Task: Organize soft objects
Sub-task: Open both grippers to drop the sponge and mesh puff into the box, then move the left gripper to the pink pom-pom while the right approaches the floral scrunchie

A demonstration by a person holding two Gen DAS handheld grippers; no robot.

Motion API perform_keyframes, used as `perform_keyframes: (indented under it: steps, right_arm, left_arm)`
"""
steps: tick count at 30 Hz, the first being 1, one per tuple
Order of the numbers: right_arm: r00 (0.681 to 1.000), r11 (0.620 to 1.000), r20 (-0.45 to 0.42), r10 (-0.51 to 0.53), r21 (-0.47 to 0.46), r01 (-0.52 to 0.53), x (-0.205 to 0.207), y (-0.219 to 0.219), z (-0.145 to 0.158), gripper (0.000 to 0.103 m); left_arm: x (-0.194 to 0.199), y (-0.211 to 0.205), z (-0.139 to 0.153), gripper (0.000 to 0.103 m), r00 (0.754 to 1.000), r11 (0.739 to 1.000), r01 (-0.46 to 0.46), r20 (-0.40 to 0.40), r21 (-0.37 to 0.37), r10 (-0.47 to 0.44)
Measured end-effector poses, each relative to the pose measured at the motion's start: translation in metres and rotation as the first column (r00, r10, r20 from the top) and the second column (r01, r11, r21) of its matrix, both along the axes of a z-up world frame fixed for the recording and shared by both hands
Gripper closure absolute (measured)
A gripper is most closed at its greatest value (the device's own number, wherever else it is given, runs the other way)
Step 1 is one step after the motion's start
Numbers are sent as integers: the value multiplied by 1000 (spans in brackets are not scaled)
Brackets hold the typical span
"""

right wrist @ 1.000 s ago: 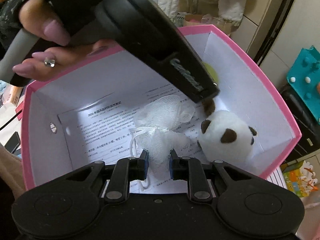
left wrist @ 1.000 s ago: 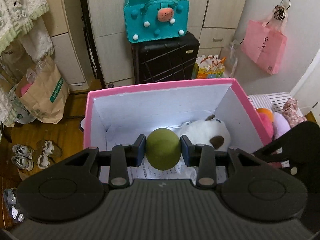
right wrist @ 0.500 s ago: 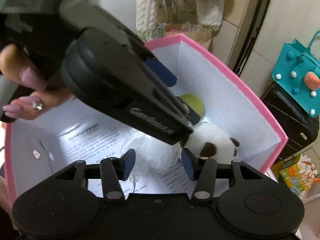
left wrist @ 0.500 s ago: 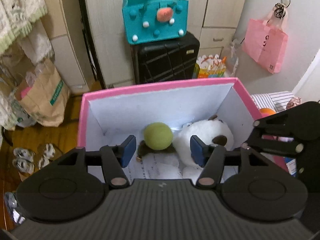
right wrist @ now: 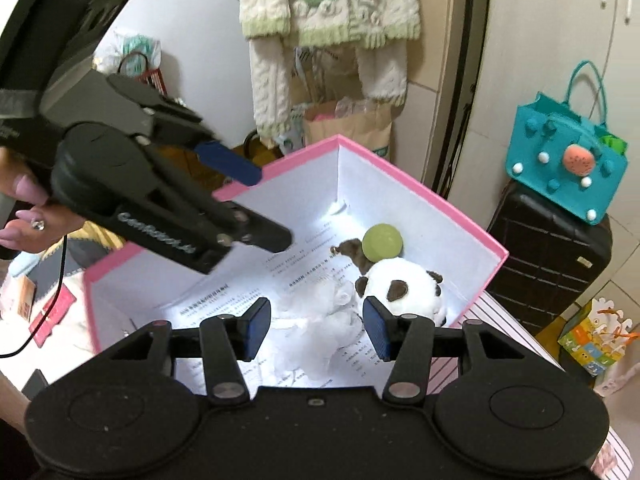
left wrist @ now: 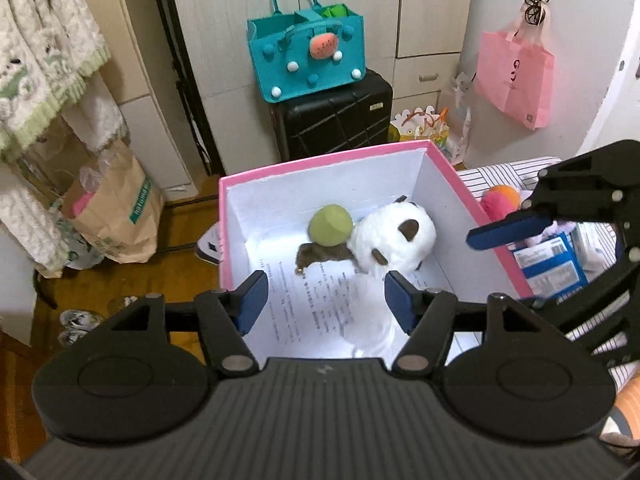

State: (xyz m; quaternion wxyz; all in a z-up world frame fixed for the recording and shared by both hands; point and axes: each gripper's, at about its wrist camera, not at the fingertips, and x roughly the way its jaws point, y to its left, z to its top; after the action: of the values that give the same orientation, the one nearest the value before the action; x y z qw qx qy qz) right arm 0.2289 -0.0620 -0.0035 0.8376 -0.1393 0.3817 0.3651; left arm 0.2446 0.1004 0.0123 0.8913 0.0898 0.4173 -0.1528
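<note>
While 2 empty claws gape, the pink box holds 1 green ball, 1 panda.

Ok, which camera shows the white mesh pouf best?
Right wrist: the pouf lies whole, between the open fingers, beside the panda. Left wrist shows only part, washed out against the paper.

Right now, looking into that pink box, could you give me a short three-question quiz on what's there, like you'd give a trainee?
1. True or false: the green ball lies inside the pink box.
2. Which soft thing touches the ball? A) white plush toy B) pink bag C) knitted sweater
3. Fill in: neither hand-held gripper, left or right, holds anything; both are ____.

Key: 1 true; 2 A; 3 open.
</note>
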Motion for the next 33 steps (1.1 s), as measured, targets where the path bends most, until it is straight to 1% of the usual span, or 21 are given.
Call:
perform_keyframes:
  steps: [4,9,16,28,33]
  right_arm:
    - [1000,1000,23,-14,27,14,-22,-9,12,47]
    - [998,999,44,-40,39,38,-47,-16,26,47]
    - [996,996,54,-68,65,64,-76,-32,46,47]
    - [994,993,78,-72,96,65,-126,-58,71,46]
    - [994,993,83,-75,97,67,-145,-69,72,46]
  left_arm:
    - [-24,2,17,34,1000,1000,0,26,5,0]
    - [-54,-1,30,33,1000,1000,19,13,1,-19]
    - [-93,-11,45,29,998,999,49,34,17,-50]
    - [-137,-30,61,25,993,993,108,30,41,-110]
    - [-152,-40,60,25,990,989,141,-1,43,-141]
